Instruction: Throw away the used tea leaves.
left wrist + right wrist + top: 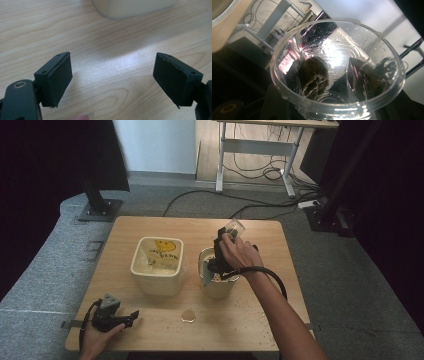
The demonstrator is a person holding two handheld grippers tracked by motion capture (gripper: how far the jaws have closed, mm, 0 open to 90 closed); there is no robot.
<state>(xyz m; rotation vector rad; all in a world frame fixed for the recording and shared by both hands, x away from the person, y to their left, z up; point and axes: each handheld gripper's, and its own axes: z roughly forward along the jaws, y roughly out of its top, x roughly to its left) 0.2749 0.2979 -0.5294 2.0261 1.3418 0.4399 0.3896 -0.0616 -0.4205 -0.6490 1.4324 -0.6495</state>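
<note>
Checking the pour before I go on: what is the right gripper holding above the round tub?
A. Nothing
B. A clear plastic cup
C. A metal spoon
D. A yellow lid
B: the right gripper clamps a clear plastic cup, raised above the round tub.

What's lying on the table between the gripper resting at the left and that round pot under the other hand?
In the high view, a small clear lid-like piece lies on the table between the left gripper and the round pot.

left claw (131, 316) resting low, jaws wide apart, right claw (226, 234) raised, tilted, clamped shut
</note>
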